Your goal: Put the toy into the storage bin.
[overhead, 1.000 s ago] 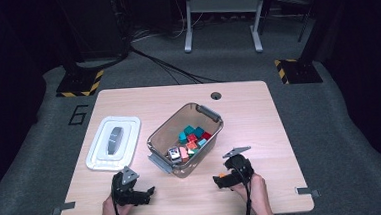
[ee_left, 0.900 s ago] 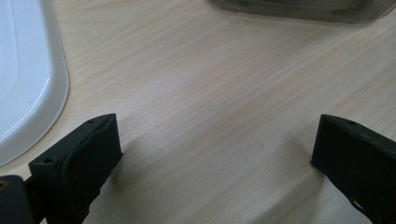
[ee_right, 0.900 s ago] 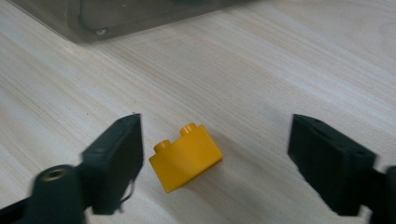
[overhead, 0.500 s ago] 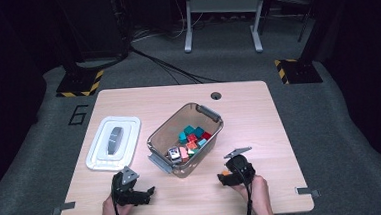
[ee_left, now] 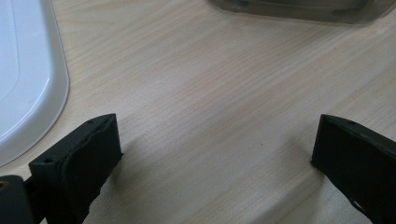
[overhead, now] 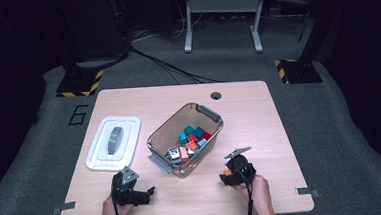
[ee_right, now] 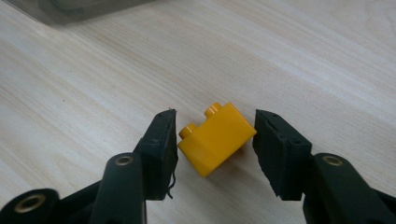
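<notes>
Lying on the smooth wooden table, a shiny yellow brick sits between the black jaws of the right gripper, which have just been closing; they look to touch its corners but I cannot tell if they press. Its two round studs point up and left. The left gripper is wide open over bare wood. Farther off are a clear bin of colored blocks and a white lid

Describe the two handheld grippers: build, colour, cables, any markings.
Both are black. The left gripper and right gripper each carry a grey three-cornered plate on top and trail a thin black cable toward the person. In the gripper views, jaws are chunky matte-black blocks with brass-coloured pivot rivets. No markings visible; forearms bare.
</notes>
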Demonstrator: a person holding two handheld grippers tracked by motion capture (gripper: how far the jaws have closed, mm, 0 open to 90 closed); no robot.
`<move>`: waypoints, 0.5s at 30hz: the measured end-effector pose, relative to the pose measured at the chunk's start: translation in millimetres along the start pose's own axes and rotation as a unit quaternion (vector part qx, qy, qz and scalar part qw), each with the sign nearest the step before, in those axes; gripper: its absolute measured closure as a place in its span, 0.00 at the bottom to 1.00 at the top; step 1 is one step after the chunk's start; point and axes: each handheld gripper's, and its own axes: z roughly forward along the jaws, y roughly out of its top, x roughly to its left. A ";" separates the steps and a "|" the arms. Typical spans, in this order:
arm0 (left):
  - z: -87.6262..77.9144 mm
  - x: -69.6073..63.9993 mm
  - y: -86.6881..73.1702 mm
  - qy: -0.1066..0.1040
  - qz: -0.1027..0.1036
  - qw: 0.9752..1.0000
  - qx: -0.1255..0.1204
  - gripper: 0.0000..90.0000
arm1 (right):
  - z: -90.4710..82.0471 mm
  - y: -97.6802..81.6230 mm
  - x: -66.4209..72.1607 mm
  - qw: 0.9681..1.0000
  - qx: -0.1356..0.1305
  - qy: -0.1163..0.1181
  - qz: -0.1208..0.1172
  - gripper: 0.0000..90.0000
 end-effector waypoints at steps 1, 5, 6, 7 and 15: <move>0.0 0.0 0.0 0.000 0.000 1.000 0.000 0.01 | 0.5 -0.5 0.8 1.000 0.002 -0.001 0.003 0.56; 0.0 0.0 0.0 0.000 0.000 1.000 0.000 0.01 | 1.1 -0.8 0.4 1.000 -0.002 -0.001 -0.005 0.60; -0.1 0.3 0.1 0.001 0.003 1.000 0.001 0.01 | 0.7 -0.6 0.6 1.000 -0.004 0.000 -0.005 0.60; -0.1 0.3 0.1 0.001 0.003 1.000 0.001 0.01 | 0.2 -0.3 0.9 1.000 -0.005 -0.002 -0.003 0.61; 0.0 0.0 0.0 0.000 0.000 1.000 0.000 0.01 | -2.6 1.2 -0.7 1.000 -0.011 -0.003 -0.008 0.61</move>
